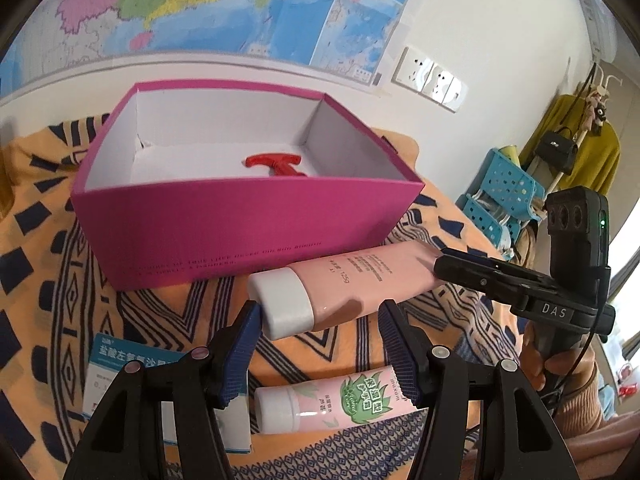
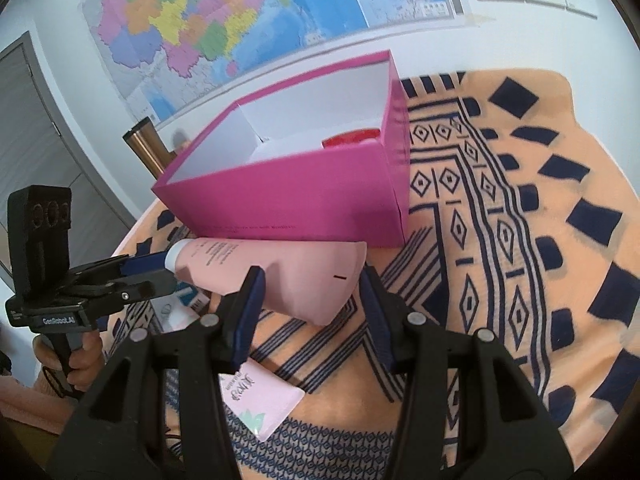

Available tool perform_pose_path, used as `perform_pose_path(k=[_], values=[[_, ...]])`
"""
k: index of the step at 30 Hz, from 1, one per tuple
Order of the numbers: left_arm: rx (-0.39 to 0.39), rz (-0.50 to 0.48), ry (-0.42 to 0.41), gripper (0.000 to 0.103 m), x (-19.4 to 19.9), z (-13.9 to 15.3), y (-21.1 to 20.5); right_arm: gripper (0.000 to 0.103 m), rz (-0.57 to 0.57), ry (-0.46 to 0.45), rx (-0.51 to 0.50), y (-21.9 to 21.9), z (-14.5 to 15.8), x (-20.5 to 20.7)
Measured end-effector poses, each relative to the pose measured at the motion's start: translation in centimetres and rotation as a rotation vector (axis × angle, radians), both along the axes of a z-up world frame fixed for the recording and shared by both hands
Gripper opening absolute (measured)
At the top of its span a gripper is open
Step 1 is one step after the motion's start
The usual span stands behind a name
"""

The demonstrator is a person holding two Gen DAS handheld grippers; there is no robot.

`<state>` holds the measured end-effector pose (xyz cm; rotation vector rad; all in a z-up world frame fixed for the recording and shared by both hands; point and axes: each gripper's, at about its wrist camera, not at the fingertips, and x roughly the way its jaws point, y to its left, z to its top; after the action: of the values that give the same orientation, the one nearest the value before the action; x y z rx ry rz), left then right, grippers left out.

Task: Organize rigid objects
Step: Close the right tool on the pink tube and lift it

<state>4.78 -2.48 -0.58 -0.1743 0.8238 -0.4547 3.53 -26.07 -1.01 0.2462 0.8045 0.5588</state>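
two grippers (image 1: 320, 344) (image 2: 308, 312) clamp one pink tube (image 1: 344, 284) – jaws half-open; second tube (image 1: 324, 400), seemingly one red thing (image 1: 276, 166) boxed.

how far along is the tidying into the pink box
Done: a red tool already lies inside the pink box. In hand: the large pink tube is held at both ends, the left hand-held gripper at its white cap and the right hand-held gripper at its flat tail, just in front of the box. Left: the small tube and the medicine carton still lie on the cloth.

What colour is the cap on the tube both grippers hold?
White cap; tube pale pink. Clearest in left wrist view.
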Motion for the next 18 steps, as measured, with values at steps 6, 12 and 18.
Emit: perform_pose_path(k=[6,12,18], values=[[-0.002,0.003,-0.029,0.061,-0.3,1.0,-0.1,0.052,0.003,-0.039,-0.004,0.0,1.4,-0.1],[-0.004,0.008,-0.06,0.061,-0.4,2.2,0.1,0.052,0.007,-0.075,-0.003,0.0,2.6,-0.2],[-0.001,0.013,-0.098,0.061,-0.3,3.4,0.1,0.052,0.013,-0.113,-0.004,0.2,4.1,-0.1]])
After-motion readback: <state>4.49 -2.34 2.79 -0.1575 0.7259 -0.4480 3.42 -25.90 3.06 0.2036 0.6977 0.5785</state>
